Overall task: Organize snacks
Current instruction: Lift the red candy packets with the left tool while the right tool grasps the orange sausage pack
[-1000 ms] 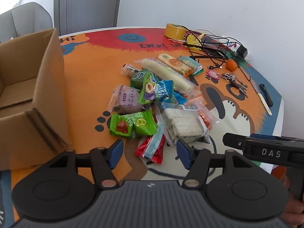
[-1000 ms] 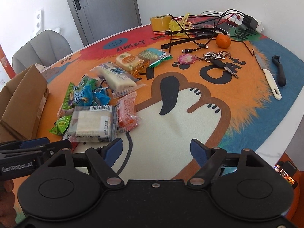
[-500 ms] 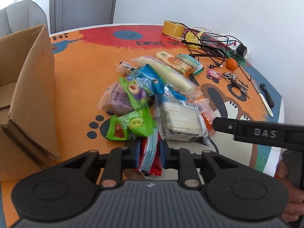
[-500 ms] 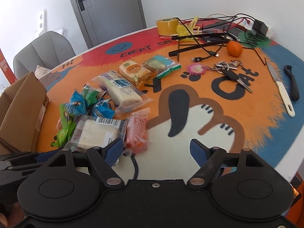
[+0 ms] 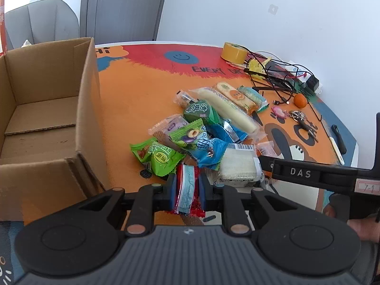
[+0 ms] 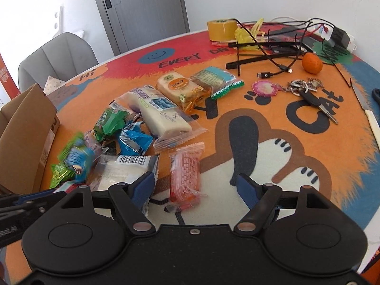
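On the left side of the table (image 5: 147, 90), the cardboard box (image 5: 47, 109) stands open-topped, and its floor shows only bare cardboard and a folded inner flap; its near wall is cut off by the left gripper's body. Just right of the box lies the heap of snacks: a green packet (image 5: 159, 158) nearest the box, a blue wrapper (image 5: 211, 152) over it, a dark green packet (image 5: 200, 110) further back, a long white roll in clear wrap (image 5: 225, 105) and a white cake with a barcode (image 5: 239, 166). The left gripper (image 5: 187, 193) has its jaws clamped on a red and pale blue sachet (image 5: 187, 187), held upright at the near edge of the heap; whether the sachet's lower end touches the table cannot be told, since the jaws hide it. The right gripper (image 6: 194, 186) has its jaws wide apart and holds nothing; between them lies a pink wafer pack (image 6: 185, 175), touching neither finger as far as can be seen. From the right wrist the green and blue packets by the box are smeared with blur. Far across the table sit a roll of yellow tape (image 6: 222, 29), a tangle of black cables (image 6: 268, 49), an orange (image 6: 312, 63), a bunch of keys (image 6: 306, 90) and a knife (image 6: 369, 114) cut off at the frame edge
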`<action>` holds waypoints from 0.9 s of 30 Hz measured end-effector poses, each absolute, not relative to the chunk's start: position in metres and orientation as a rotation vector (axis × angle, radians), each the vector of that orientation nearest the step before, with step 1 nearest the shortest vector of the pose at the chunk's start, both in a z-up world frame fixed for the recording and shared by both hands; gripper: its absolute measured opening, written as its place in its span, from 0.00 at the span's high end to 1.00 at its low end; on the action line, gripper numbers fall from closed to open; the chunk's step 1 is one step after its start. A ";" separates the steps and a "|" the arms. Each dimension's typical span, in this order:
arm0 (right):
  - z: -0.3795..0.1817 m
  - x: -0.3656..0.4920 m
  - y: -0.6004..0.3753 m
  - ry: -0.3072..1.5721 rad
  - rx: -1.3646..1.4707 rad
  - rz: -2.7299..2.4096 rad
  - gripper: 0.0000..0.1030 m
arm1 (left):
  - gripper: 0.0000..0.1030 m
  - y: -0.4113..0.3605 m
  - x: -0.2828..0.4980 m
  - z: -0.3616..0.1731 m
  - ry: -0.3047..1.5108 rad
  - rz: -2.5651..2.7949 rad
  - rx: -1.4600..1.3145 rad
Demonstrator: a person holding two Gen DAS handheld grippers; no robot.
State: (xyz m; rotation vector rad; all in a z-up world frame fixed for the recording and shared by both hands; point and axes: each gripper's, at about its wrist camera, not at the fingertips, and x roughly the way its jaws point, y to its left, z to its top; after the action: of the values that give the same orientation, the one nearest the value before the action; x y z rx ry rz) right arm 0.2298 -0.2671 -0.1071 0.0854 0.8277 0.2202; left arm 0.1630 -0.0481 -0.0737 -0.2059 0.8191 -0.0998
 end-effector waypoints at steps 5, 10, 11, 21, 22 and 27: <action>-0.105 0.229 -0.271 0.822 0.057 0.216 0.68 | 0.82 -0.049 0.162 -0.071 0.808 -0.106 -0.213; -0.100 0.223 -0.288 0.820 0.129 0.167 0.78 | 0.82 -0.053 0.160 -0.066 0.790 -0.129 -0.208; -0.099 0.221 -0.291 0.815 0.140 0.155 0.78 | 0.82 -0.054 0.159 -0.065 0.786 -0.133 -0.207; -0.087 0.197 -0.309 0.775 0.177 0.115 0.79 | 0.82 -0.058 0.150 -0.053 0.746 -0.167 -0.207; -0.085 0.195 -0.308 0.771 0.178 0.116 0.79 | 0.82 -0.058 0.149 -0.051 0.739 -0.168 -0.207; -0.073 0.183 -0.305 0.743 0.185 0.111 0.79 | 0.82 -0.051 0.139 -0.039 0.701 -0.168 -0.212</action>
State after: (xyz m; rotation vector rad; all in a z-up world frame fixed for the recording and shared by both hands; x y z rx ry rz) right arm 0.1828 -0.3049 -0.0734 0.1855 0.7433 0.1114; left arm 0.1393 -0.0509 -0.0391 -0.2118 0.7009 -0.1683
